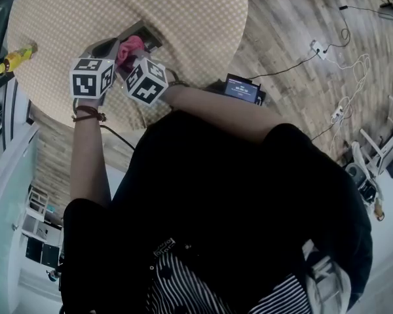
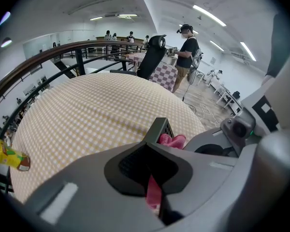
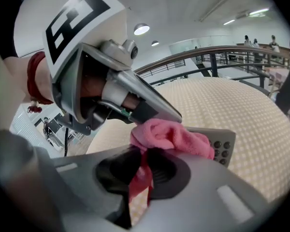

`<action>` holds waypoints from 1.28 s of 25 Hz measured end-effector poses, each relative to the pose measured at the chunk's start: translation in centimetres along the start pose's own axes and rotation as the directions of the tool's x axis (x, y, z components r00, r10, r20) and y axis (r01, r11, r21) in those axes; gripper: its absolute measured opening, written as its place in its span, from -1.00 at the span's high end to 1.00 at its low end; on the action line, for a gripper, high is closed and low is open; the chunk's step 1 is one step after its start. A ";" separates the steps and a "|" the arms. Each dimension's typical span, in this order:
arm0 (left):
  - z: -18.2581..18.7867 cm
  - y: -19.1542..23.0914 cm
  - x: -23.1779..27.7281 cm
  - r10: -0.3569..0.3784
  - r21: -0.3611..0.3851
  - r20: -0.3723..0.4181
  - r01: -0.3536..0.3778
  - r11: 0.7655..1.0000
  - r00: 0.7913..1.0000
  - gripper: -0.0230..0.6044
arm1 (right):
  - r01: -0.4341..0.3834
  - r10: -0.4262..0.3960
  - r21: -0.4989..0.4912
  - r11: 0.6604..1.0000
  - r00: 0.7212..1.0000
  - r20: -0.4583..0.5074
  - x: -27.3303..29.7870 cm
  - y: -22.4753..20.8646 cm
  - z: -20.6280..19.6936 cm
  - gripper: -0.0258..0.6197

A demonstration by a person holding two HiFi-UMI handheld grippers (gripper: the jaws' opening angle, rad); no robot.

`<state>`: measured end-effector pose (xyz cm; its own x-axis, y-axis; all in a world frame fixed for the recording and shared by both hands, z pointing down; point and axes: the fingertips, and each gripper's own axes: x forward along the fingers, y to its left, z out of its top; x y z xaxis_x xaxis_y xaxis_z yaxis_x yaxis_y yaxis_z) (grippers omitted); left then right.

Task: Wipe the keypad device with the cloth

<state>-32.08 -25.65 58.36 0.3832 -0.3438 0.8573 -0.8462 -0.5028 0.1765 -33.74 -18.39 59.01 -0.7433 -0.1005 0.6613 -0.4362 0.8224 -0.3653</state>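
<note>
Cloth, one fluffy pink wad, lay on the single flat grey keypad device, pinched in the right claw. The left claw clamped the device's edge over the round checked surface.

Wearing a black short-sleeved top above a black garment with thin white stripes. Wearing a dark red bracelet at the left wrist. Showing smooth grey shells with dark, ribbed inner pads on the left tool and the right tool. Carrying a white left cube and a white right cube, each bearing black square markers.
</note>
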 end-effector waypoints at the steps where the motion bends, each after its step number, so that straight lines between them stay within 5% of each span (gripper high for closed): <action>1: 0.0 -0.1 0.0 0.000 0.001 0.000 0.000 1.000 1.000 0.91 | 0.005 -0.005 -0.004 1.000 1.000 -0.001 0.1 0.0 0.0 0.77; 7: 0.0 -0.3 0.0 0.031 0.041 0.001 -0.031 0.999 1.000 0.91 | -0.001 0.005 0.121 0.993 0.999 -0.039 0.8 -1.5 -1.4 0.77; 18: -0.1 -0.4 -0.1 0.057 0.102 -0.020 -0.054 0.993 0.998 0.92 | -0.021 0.058 0.182 0.983 0.979 -0.198 1.7 -1.2 -7.2 0.77; 26: -0.1 -0.4 -0.1 0.040 0.076 -0.017 -0.039 0.996 0.999 0.92 | -0.037 0.048 0.201 0.979 0.997 -0.052 -0.1 -1.8 -0.1 0.77; 32: -0.1 -0.6 0.0 0.053 0.079 -0.009 -0.052 0.996 0.999 0.92 | -0.064 0.079 0.169 0.983 0.993 -0.086 0.7 -1.6 -2.5 0.77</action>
<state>-31.65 -25.26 58.36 0.3348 -0.3629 0.8696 -0.8331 -0.5451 0.0933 -32.32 -18.39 61.69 -0.7294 0.0132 0.6840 -0.4674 0.7204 -0.5124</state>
